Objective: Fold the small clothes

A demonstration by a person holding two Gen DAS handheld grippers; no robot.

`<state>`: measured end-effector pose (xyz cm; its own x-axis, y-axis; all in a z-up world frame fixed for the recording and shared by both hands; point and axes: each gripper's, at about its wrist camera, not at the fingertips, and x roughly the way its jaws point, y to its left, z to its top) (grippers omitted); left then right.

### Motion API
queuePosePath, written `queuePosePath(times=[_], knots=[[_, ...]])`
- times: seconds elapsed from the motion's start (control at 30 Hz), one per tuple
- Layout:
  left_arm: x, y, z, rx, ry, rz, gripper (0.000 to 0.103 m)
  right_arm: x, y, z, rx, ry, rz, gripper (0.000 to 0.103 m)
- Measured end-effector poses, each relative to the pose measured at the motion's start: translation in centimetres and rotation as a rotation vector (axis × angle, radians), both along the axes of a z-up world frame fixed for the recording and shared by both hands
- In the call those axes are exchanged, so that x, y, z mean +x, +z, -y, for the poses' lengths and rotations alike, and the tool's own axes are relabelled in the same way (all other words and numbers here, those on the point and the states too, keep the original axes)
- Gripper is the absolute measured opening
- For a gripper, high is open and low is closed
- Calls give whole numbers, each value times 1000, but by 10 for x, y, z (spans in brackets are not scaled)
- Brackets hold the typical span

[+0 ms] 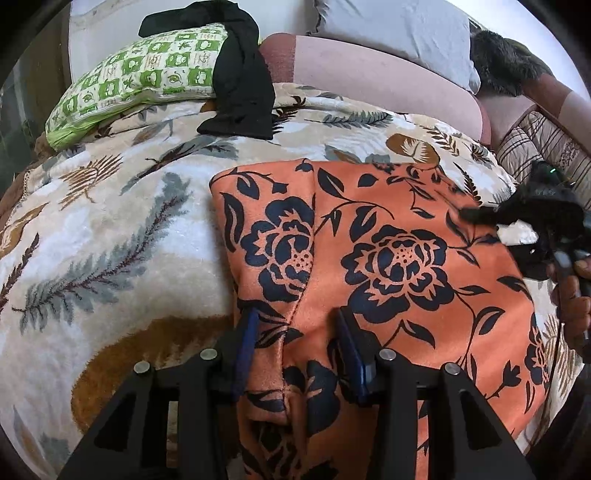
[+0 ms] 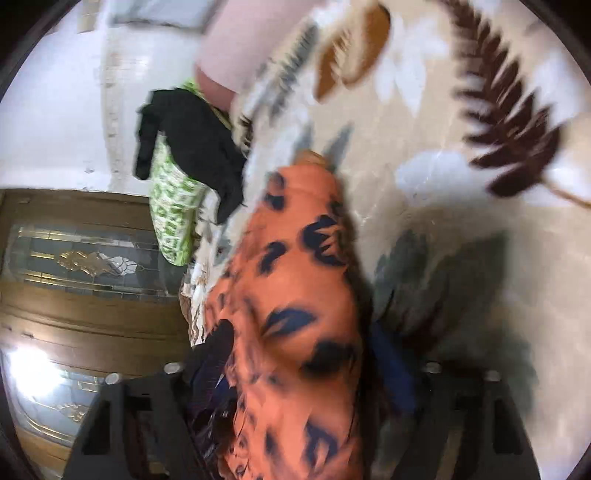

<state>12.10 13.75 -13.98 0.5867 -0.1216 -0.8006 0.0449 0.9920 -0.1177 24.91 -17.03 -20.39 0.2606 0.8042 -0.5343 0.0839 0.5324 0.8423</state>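
An orange garment with dark blue flowers [image 1: 388, 251] lies spread on the leaf-patterned blanket [image 1: 110, 221]. My left gripper [image 1: 295, 325] stands over its near edge with the jaws apart, cloth running between the blue pads. My right gripper [image 1: 532, 225] is at the garment's right edge, held by a hand. In the blurred right wrist view the right gripper [image 2: 303, 354] has a bunched fold of the orange garment [image 2: 295, 295] between its fingers; whether it is pinched is unclear.
A green checked pillow [image 1: 140, 77] with a black garment [image 1: 240, 85] draped over it lies at the back left. A pink bolster [image 1: 369, 81] and grey pillow [image 1: 399, 33] lie behind. A wooden door with glass [image 2: 74, 258] shows in the right wrist view.
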Motion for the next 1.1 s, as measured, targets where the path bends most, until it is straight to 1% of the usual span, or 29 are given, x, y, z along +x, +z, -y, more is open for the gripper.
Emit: queuePosePath(times=[0.03, 0.07, 0.1, 0.13, 0.17, 0.2, 0.23, 0.27, 0.3, 0.33, 0.37, 0.43, 0.5, 0.53, 0.6, 0.63, 0.67, 0.7, 0.73, 0.77, 0.8, 0.87, 0.9, 0.93, 0.97, 1.0, 1.03, 1.1], knots=[[0, 0, -2, -13, -1, 1, 46, -2, 14, -4, -9, -2, 51, 34], [0, -1, -3, -25, 1, 3, 46, -5, 22, -9, -33, -6, 94, 34], [2, -2, -3, -33, 1, 1, 46, -6, 17, -9, -44, -28, 76, 34], [3, -1, -2, -30, 0, 1, 46, -4, -3, -8, -56, -49, 4, 34], [3, 1, -2, -28, -3, -2, 45, -3, -21, -3, -12, -70, -48, 38], [1, 4, -3, -40, -5, 2, 45, -6, -22, -1, 16, -81, -42, 41], [-2, 8, -8, -73, 0, 5, 45, -9, -13, -1, 7, -84, -19, 56], [-6, 13, -16, -125, 18, 3, 46, -14, 0, -2, -37, -79, 9, 65], [-10, 18, -21, -158, 40, 4, 47, -18, 9, -2, -74, -69, 39, 77], [-17, 24, -30, -197, 60, 18, 50, -25, 21, -2, -126, -57, 76, 77], [-26, 30, -37, -235, 71, 36, 52, -32, 31, -1, -156, -49, 108, 77], [-45, 37, -52, -329, 94, 43, 54, -53, 54, -4, -169, -14, 182, 77], [-60, 36, -59, -437, 81, 17, 54, -75, 70, -11, -175, 37, 239, 77], [-68, 34, -60, -474, 79, 2, 54, -85, 75, -17, -170, 65, 259, 77], [-76, 27, -55, -511, 52, -20, 55, -110, 79, -17, -167, 113, 283, 77], [-77, 18, -49, -512, 40, -45, 55, -115, 81, -26, -179, 141, 303, 77], [-74, 6, -44, -502, 41, -88, 55, -118, 80, -34, -191, 169, 317, 77], [-69, -10, -41, -493, 50, -146, 32, -114, 74, -43, -198, 184, 306, 76], [-66, -24, -43, -514, 71, -180, 21, -114, 66, -45, -207, 194, 285, 77], [-67, -28, -49, -573, 99, -180, 20, -112, 59, -46, -210, 199, 270, 77], [-68, -24, -52, -590, 106, -176, 18, -111, 55, -45, -198, 195, 253, 77], [-72, -11, -49, -554, 76, -144, 18, -110, 57, -44, -186, 191, 250, 77], [-71, -7, -45, -522, 59, -144, 22, -109, 55, -47, -189, 197, 251, 76], [-69, -4, -43, -490, 47, -154, 31, -108, 54, -47, -190, 203, 250, 77], [-67, 1, -42, -471, 40, -157, 37, -107, 53, -46, -187, 206, 248, 77], [-64, 8, -43, -473, 29, -144, 50, -106, 54, -44, -183, 210, 242, 77], [-59, 17, -48, -490, 26, -111, 66, -105, 56, -44, -184, 216, 239, 77], [-44, 32, -62, -501, 40, -34, 74, -101, 61, -50, -191, 230, 246, 77]])
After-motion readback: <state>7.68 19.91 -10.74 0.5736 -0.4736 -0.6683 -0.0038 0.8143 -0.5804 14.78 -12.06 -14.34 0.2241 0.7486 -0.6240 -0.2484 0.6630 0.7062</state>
